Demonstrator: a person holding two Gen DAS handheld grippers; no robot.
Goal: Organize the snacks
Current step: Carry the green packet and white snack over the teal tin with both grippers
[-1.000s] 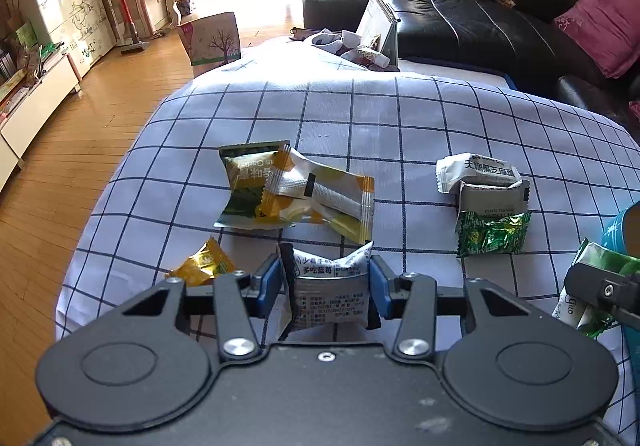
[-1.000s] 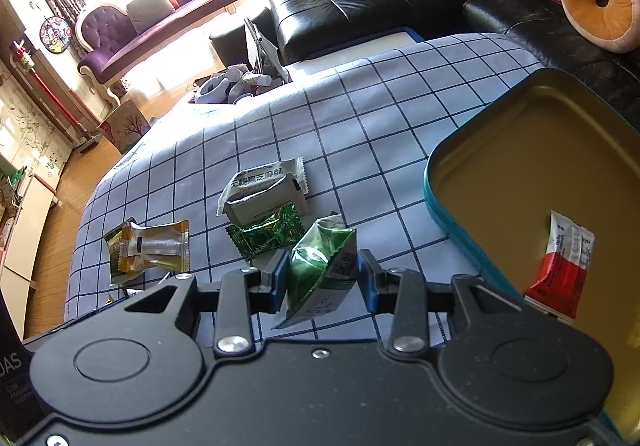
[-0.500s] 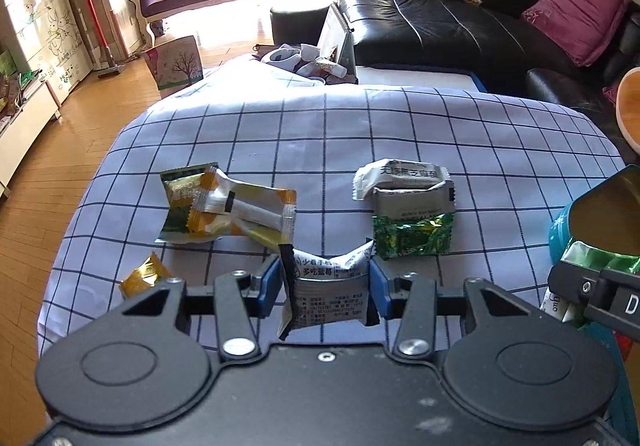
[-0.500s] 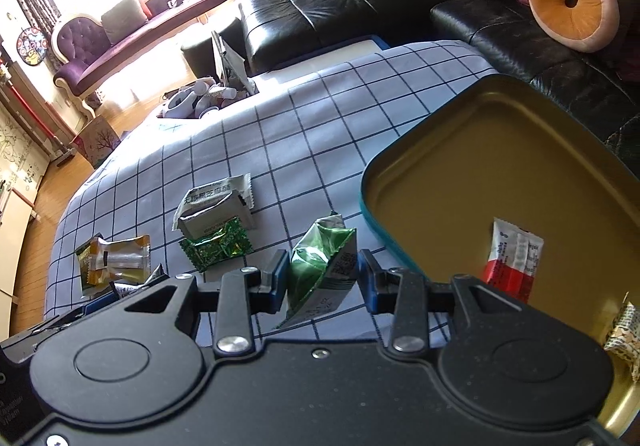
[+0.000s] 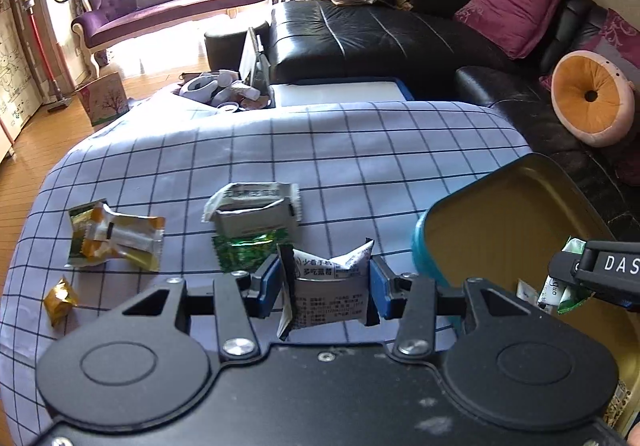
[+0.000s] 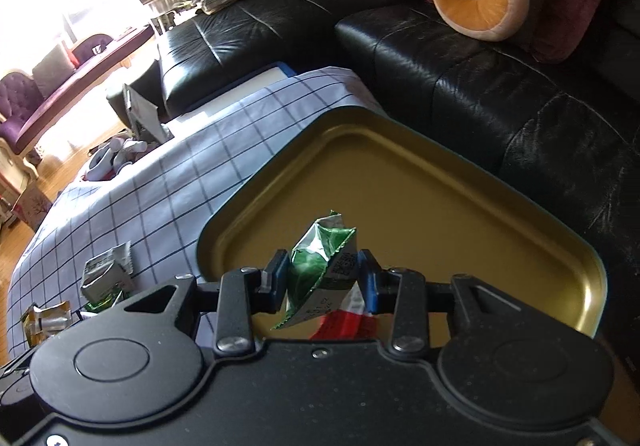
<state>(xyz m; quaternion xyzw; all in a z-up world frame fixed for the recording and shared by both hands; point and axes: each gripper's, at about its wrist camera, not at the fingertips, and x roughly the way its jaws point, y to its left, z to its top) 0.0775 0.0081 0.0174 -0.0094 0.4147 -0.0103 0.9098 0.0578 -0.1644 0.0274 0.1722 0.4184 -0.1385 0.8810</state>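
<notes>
My left gripper [image 5: 325, 282] is shut on a white snack packet [image 5: 330, 288] with black print, held above the checked tablecloth just left of the teal tin [image 5: 424, 246]. My right gripper [image 6: 323, 278] is shut on a green-and-white snack packet [image 6: 320, 270], which hangs over the tin's gold inside [image 6: 420, 206]. A red-and-white packet [image 6: 340, 320] lies in the tin, partly hidden under the gripper. In the left wrist view the right gripper [image 5: 576, 274] shows over the tin with its green packet [image 5: 566, 286].
On the cloth lie a white packet [image 5: 252, 202] on a green one [image 5: 248, 252], a yellow-and-green pair [image 5: 114, 240] and a small gold sweet [image 5: 60, 298]. A black sofa [image 6: 440, 86] with cushions stands behind the table [image 5: 360, 150]. A bin of clutter [image 5: 224, 86] sits past the far edge.
Both grippers have swung to the right with their packets. The right one now hangs over the inside of the tin, and the left one has come up to the tin's left rim.
</notes>
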